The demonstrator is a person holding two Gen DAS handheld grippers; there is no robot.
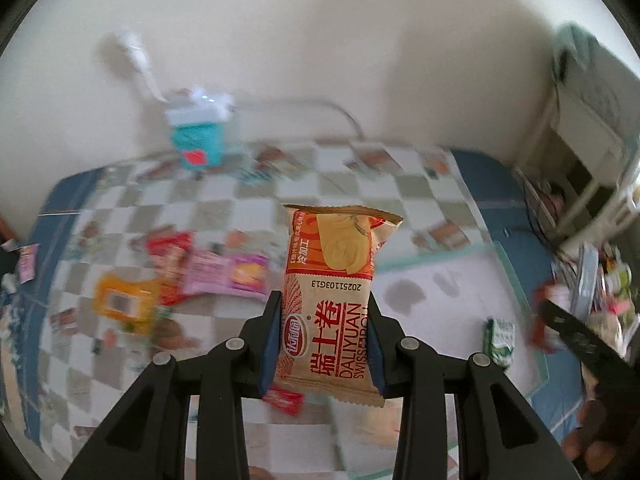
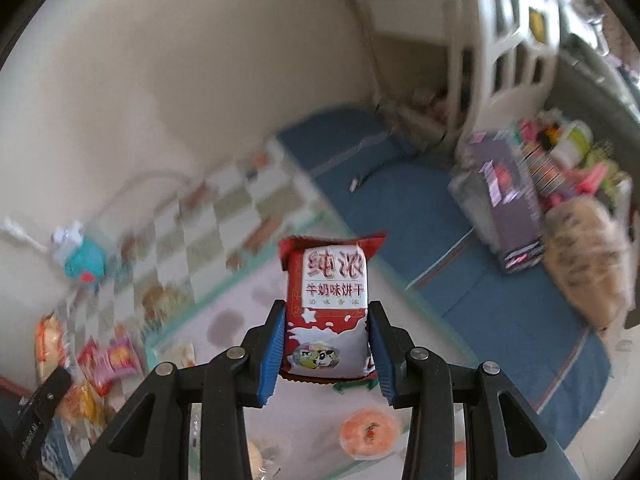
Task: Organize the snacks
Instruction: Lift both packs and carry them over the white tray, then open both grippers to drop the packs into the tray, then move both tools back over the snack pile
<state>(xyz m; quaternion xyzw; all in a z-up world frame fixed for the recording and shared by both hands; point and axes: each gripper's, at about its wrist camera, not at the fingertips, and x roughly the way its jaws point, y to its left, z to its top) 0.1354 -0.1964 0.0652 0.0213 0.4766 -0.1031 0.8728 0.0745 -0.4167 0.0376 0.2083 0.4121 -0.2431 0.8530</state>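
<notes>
My left gripper [image 1: 323, 308] is shut on an orange and tan Swiss roll packet [image 1: 334, 292], which stands upright between the blue pads above a checked tablecloth [image 1: 224, 208]. My right gripper [image 2: 327, 316] is shut on a red and white milk biscuit packet [image 2: 326, 304], also held upright. Loose snacks lie on the cloth to the left: a red packet [image 1: 170, 260], a pink packet [image 1: 224, 276] and an orange packet [image 1: 120, 302]. A green and white packet [image 1: 500, 338] lies on the pale mat [image 1: 440, 280] at the right. The same pile of snacks [image 2: 108, 360] shows low on the left in the right wrist view.
A teal tissue box [image 1: 196, 136] stands at the back of the table by the wall. A pile of packets [image 1: 600, 280] sits at the far right. Blue floor mat [image 2: 420, 220], a white shelf unit [image 2: 508, 40] and a cluttered box of goods [image 2: 532, 184] lie to the right.
</notes>
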